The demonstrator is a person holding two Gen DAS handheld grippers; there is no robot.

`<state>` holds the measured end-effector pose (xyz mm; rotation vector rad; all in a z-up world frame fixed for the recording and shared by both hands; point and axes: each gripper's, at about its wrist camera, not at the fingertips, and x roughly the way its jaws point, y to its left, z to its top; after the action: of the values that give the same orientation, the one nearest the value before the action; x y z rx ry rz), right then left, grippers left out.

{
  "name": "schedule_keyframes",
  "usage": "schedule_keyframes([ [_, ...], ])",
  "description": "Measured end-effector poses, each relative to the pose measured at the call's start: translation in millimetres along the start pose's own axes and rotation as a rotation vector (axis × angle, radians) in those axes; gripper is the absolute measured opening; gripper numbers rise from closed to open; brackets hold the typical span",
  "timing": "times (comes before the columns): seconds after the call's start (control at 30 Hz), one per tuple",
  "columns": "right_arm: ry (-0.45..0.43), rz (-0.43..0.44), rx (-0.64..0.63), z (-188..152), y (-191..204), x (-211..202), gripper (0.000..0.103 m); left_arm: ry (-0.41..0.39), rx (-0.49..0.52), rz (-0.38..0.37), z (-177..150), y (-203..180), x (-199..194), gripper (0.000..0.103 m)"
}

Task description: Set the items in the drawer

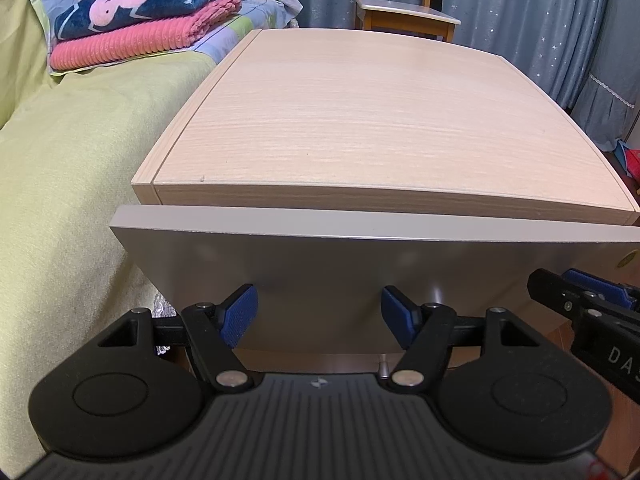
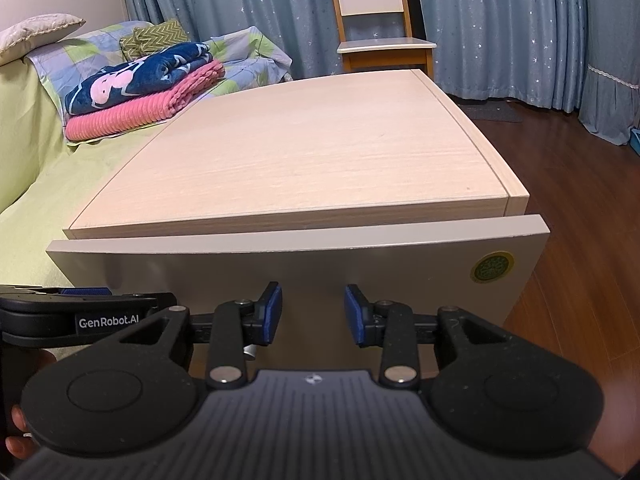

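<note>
Bedside cabinet [image 1: 372, 112]: light wood-grain top, bare worktop, with a narrow seam strip along each side edge.

Drawer [image 1: 360, 264]: grey-beige front panel directly under the cabinet's top; its upper edge stands slightly forward of the top's front edge. A round green-and-gold sticker [image 2: 492, 267] sits at the panel's upper right corner. A small metal knob [image 1: 383, 369] shows low down near the front panel, partly hidden by the gripper body.

Left gripper [image 1: 319, 314]: fingers spread wide apart, holding nothing, close in front of the drawer panel, left of centre.

Right gripper [image 2: 313, 310]: fingers parted, less widely than the left pair, holding nothing, near the panel's middle. The two grippers sit side by side, just apart. Whether either touches the panel cannot be told.

Bed [image 1: 68, 168]: yellow-green cover, immediately left of the cabinet, little gap. Folded blankets [image 2: 136, 92], navy over pink, lie on it at the far end.

Wooden floor [image 2: 580, 208]: open room on the cabinet's right side.

Chair [image 2: 380, 40]: beyond the cabinet's far edge, before blue curtains [image 2: 520, 20].
</note>
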<state>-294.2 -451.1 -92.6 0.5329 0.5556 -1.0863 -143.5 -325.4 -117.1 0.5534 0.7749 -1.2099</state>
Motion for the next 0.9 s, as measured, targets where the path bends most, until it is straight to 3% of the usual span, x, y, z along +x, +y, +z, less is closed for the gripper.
schedule_keyframes([
  [0.9,-0.003,-0.002,0.003,3.4,8.0,4.8,0.03,0.002,0.005,-0.005,5.1,6.9,4.8,0.069],
])
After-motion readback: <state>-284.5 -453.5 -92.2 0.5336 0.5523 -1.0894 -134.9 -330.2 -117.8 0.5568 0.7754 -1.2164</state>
